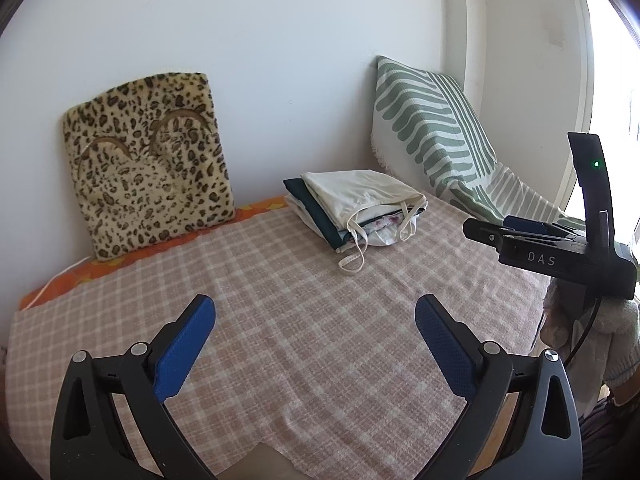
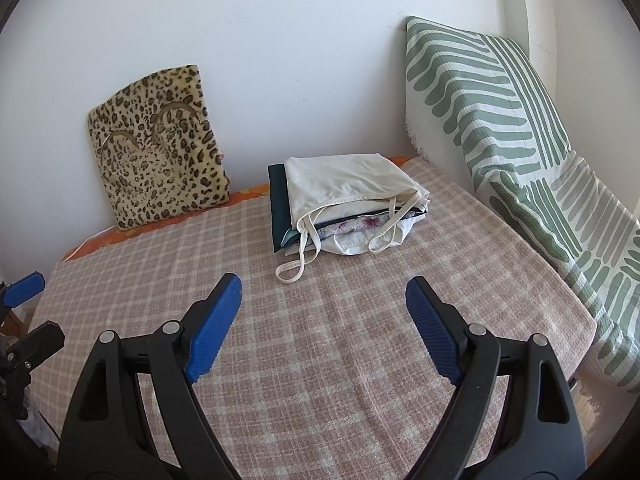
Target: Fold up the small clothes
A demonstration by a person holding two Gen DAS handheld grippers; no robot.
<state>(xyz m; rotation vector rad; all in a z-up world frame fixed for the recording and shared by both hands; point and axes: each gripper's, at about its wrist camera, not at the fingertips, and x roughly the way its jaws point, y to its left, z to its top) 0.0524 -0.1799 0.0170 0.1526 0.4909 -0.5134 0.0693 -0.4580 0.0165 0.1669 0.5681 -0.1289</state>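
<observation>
I am looking across a bed point(image 1: 280, 320) covered in a pink checked blanket, going from left to right. Far left, a leopard cushion point(image 1: 148, 160) is leaning on the wall. My left tongs point(image 1: 315, 344) are hovering over bare blanket near me, spread wide and pinching nothing. Past them, far and middle, a stack point(image 1: 352, 208) of folded clothes is sitting on the blanket: a cream top point(image 2: 344, 188) with thin straps is lying uppermost, with a dark teal piece, a floral piece and white pieces under it. One strap loop point(image 2: 294, 270) is trailing out onto the blanket toward me. My right tongs point(image 2: 324, 330) are likewise spread and empty, near the stack but apart from it. Far right, a green striped cushion point(image 2: 480, 112) is propped in the corner.

I am judging the folding largely done: nothing unfolded is showing on the bed. What may be left is tucking that stray strap in, or fetching another garment from out of view.
</observation>
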